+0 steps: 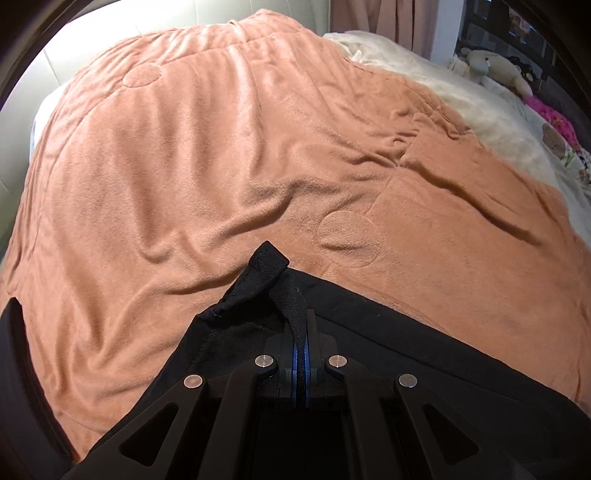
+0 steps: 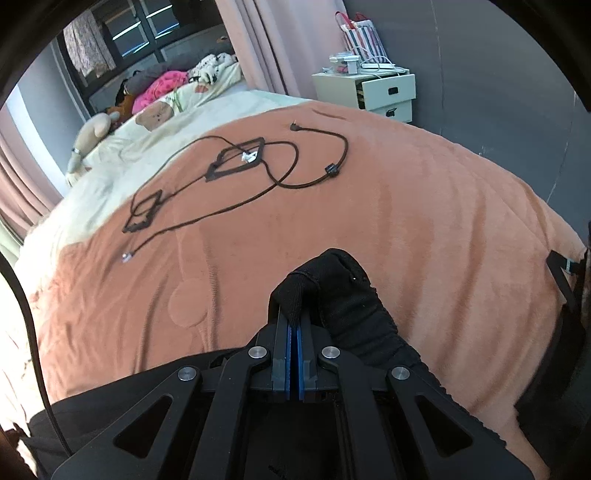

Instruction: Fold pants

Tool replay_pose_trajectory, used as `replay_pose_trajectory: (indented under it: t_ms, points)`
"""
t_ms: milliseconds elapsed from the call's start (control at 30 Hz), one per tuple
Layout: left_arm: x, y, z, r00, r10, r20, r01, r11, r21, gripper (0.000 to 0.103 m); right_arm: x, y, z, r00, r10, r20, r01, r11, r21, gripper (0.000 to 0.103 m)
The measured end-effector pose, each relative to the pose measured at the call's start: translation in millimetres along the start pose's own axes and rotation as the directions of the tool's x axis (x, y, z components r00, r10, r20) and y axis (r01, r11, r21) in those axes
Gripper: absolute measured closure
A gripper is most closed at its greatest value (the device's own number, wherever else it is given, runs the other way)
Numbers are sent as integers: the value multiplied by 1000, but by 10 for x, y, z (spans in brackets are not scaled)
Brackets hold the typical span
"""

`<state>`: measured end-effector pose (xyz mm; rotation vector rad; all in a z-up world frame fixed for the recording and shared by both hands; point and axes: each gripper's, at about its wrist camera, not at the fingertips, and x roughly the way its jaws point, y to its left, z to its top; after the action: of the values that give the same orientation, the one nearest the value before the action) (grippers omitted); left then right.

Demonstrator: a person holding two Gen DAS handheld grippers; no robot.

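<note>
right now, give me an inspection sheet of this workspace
surface: bed under an orange blanket, creased
job's things: black pants, one bunched edge in each gripper, rest draped below
clutter: two black frames on the blanket; plush toys and pink cloth at the bed's far end
grippers: left gripper shut on pants; right gripper shut on pants
cables: black cable looped on the blanket
surroundings: nightstand, drawer open; curtains; window
</note>
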<state>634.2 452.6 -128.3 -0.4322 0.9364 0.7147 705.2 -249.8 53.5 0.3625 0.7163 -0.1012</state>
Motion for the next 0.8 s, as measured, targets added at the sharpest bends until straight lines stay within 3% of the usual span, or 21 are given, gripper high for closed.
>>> replay_pose_trajectory:
  t_ms: [233, 333, 367, 433, 467, 500, 533, 633, 700, 800]
  points:
    - [218, -140, 139, 1000, 8, -7, -8, 1000, -5, 101, 238, 194, 52, 999, -38, 10, 38, 999, -25, 103]
    - [386, -210, 183, 999, 15, -52, -15, 1000, 11, 95, 355, 255, 17, 998, -66, 18, 67, 996, -51, 103]
    - [391, -214, 193, 999, 4, -51, -3, 1000, 19, 87, 425, 292, 6, 997, -79, 3, 79, 995, -67, 103]
    - [315, -190, 205, 1000, -12, -19, 13, 1000, 28, 57, 498, 301, -12, 997, -73, -23, 71, 994, -82, 100]
    - [259, -166, 205, 1000, -16, -1, 16, 999, 35, 31, 494, 288, -16, 998, -54, -27, 51, 995, -83, 98]
    - [210, -149, 199, 1000, -17, 18, 16, 999, 43, 21, 467, 268, -12, 999, -34, -24, 32, 996, -88, 86]
    - [135, -123, 189, 999, -11, 47, 8, 998, 58, 21, 428, 247, -11, 1000, -13, -20, 11, 996, -94, 66]
    - [29, -17, 170, 999, -6, 49, 2, 998, 64, 21, 240, 208, -38, 999, 36, 21, -34, 992, -119, 23]
    - [-74, 77, 140, 999, -6, 50, 3, 998, 67, 21, 128, 182, -68, 998, 43, 42, -37, 989, -146, 16]
    - [-289, 219, 63, 998, -6, 63, 1, 997, 82, 21, -27, 108, -129, 997, 61, 38, -54, 987, -148, 16]
